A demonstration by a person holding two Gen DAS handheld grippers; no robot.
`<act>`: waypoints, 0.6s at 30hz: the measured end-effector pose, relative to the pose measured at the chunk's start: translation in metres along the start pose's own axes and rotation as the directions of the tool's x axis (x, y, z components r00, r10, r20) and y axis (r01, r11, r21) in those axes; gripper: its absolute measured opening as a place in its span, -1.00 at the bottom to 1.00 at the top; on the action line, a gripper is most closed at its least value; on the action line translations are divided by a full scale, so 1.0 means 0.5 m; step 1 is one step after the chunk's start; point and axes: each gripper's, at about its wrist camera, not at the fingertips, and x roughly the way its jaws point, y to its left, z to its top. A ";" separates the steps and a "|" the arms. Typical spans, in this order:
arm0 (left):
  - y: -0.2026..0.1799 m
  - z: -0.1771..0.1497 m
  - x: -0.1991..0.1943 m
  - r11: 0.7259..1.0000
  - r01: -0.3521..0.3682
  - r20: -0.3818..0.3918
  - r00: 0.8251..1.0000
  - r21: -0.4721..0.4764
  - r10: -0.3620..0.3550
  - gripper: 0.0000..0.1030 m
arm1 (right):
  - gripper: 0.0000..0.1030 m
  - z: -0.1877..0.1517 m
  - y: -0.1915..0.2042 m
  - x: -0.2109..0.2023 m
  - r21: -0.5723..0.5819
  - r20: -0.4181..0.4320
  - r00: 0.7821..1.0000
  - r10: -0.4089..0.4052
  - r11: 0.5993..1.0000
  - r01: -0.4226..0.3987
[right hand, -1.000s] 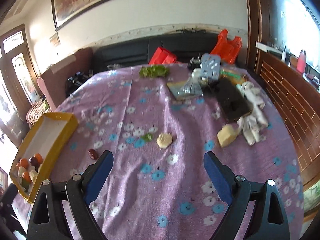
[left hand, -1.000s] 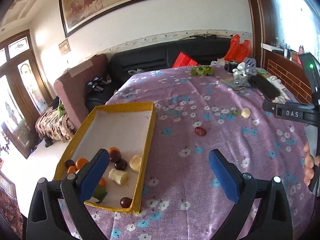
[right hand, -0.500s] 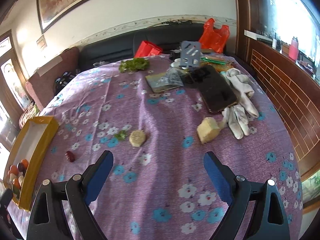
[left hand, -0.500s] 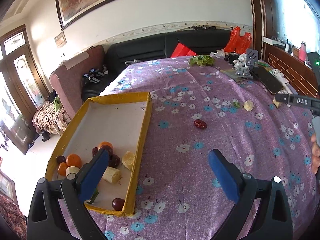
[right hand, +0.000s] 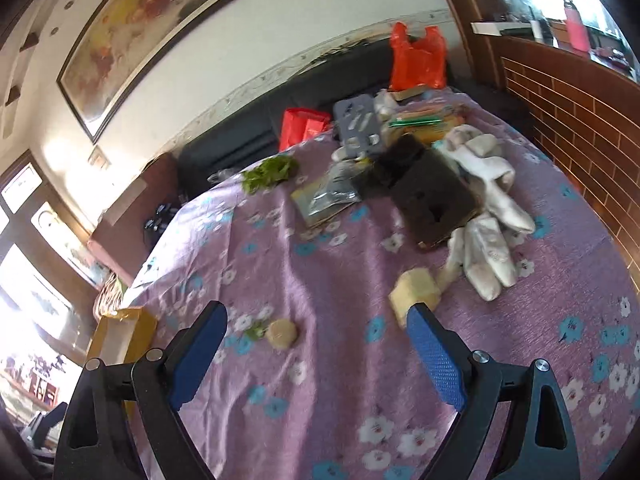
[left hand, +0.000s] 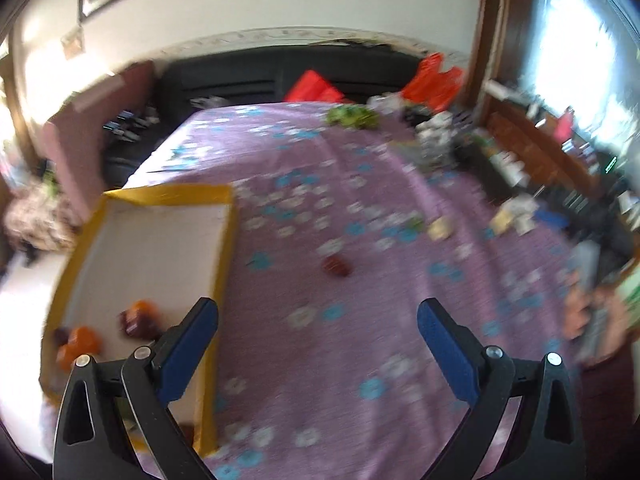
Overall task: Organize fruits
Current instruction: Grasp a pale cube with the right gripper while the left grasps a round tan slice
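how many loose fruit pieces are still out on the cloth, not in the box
3: a dark red fruit mid-cloth nearest the box, a round pale slice farther right, and a pale chunk by the socks. Others may be hidden by blur.

Legible text: none | left wrist view: motion-blurred, no lettering readable | right wrist view: no label, brand, number or sign can be made out

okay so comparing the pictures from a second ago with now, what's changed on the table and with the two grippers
Both grippers swung: the right gripper rolled and closed in on the pale fruit chunk by the white gloves; the left gripper turned from the yellow box toward the red date. Nothing was grasped or released. Both stay open and empty; the fruit, round slice and box have not moved.
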 end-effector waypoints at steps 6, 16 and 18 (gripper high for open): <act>-0.052 0.081 0.068 0.995 0.087 -0.010 0.996 0.047 -0.087 0.60 | 0.60 0.003 -0.029 0.057 0.011 -0.024 0.992 -0.127 0.992 0.127; -0.203 0.121 0.269 0.980 0.137 -0.114 0.986 0.144 -0.121 0.56 | 0.32 -0.006 -0.074 0.146 -0.043 -0.090 0.975 -0.206 0.978 0.203; -0.233 0.121 0.300 0.972 0.134 -0.114 0.987 0.196 -0.113 0.43 | -0.03 -0.008 -0.076 0.148 -0.055 -0.091 0.968 -0.235 0.971 0.231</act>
